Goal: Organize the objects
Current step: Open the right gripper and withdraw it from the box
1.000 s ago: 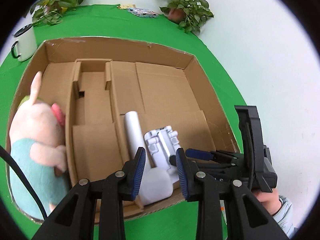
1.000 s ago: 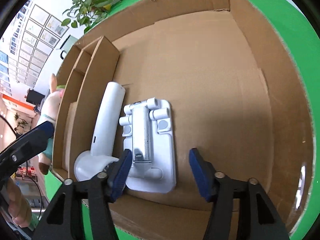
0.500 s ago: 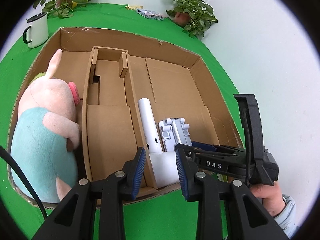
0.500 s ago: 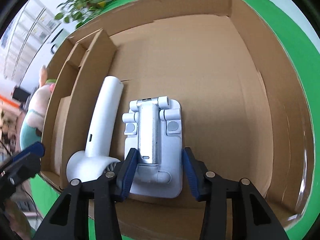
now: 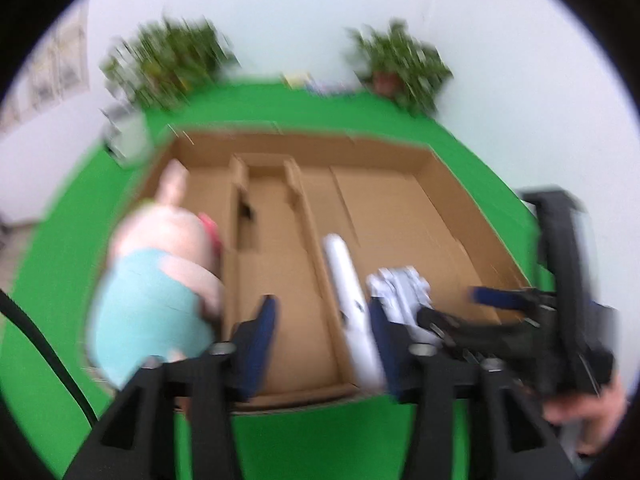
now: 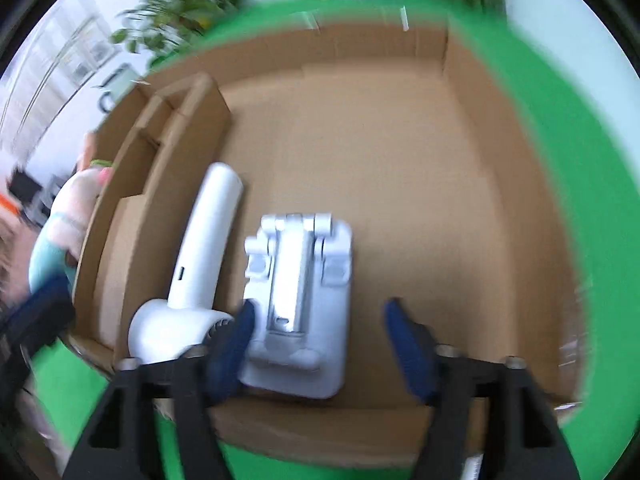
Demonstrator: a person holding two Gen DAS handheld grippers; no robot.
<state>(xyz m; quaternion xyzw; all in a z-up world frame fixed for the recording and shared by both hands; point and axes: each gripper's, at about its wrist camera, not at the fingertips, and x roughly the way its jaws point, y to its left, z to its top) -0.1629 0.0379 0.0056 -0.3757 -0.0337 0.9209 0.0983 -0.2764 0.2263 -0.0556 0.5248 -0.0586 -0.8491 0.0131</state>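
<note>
A partitioned cardboard box (image 5: 304, 140) (image 6: 460, 160) sits on the green table. A plush pig (image 5: 152, 280) (image 6: 68, 232) fills its left compartment. In the wide right compartment a white hair dryer (image 5: 344, 276) (image 6: 208, 240) lies along the divider, with a white folding stand (image 5: 400, 284) (image 6: 300, 280) flat beside it. My right gripper (image 6: 320, 320) (image 5: 472, 308) hovers over the stand's near end; its jaws are opening and the pads stand clear of it. My left gripper (image 5: 322, 332) hangs over the box's near wall, jaws opening with nothing between them. Both views are motion-blurred.
A white mug (image 5: 126, 136) (image 6: 116, 84) stands on the green cloth (image 5: 60, 260) left of the box. Two potted plants (image 5: 168, 64) (image 5: 404, 68) and small items (image 5: 316, 82) line the table's far edge. A person's hand (image 5: 580, 412) holds the right gripper.
The right jaws closed around the stand, then spread wide and let it go. The left jaws widened too. Both grippers drew back and tilted up, so more of the box shows.
</note>
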